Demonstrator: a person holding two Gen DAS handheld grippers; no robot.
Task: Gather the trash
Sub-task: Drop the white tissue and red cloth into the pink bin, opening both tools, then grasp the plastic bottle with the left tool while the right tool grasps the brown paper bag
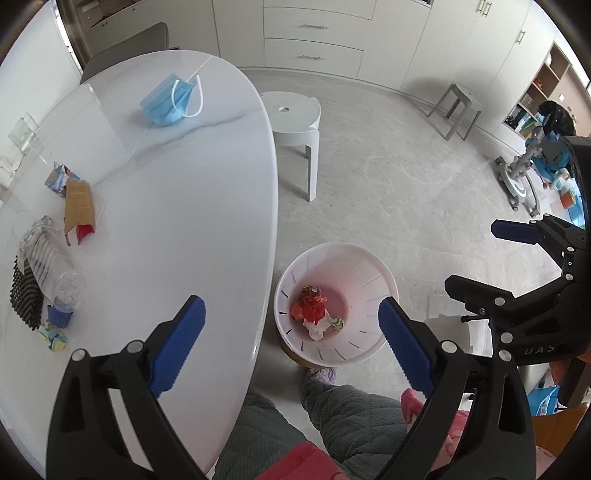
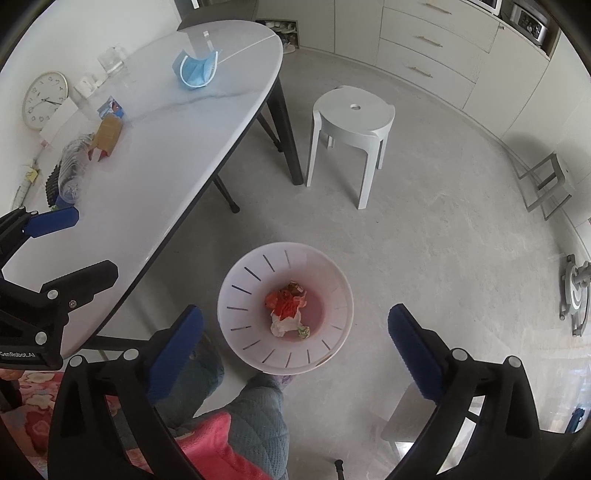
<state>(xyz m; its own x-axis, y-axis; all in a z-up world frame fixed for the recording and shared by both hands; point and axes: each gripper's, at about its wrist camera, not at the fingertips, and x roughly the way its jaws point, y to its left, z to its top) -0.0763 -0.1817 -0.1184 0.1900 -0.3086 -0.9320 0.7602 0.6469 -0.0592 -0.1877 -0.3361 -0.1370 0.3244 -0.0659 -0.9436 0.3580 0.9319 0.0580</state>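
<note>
A white slotted trash bin (image 1: 369, 280) (image 2: 332, 280) stands on the floor beside the table, with red and white crumpled trash (image 1: 312, 310) (image 2: 286, 308) at its bottom. On the white table (image 1: 177, 206) (image 2: 155, 158) lie a blue face mask (image 1: 168, 103) (image 2: 195, 72), a brown and red carton (image 1: 79, 206) (image 2: 107, 134), a clear plastic bottle (image 1: 51, 262) (image 2: 72, 173) and a small crumpled wrapper (image 1: 54, 336). My left gripper (image 1: 291, 332) is open and empty over the table edge and bin. My right gripper (image 2: 295, 343) is open and empty above the bin.
A white stool (image 1: 295, 114) (image 2: 351, 125) stands on the floor past the bin. A grey stool (image 1: 456, 107) (image 2: 546, 181) and white cabinets (image 1: 314, 33) are farther back. A black ridged mat (image 1: 24, 295) and a clock (image 2: 44, 99) are at the table's left. The person's legs (image 1: 332, 413) are below.
</note>
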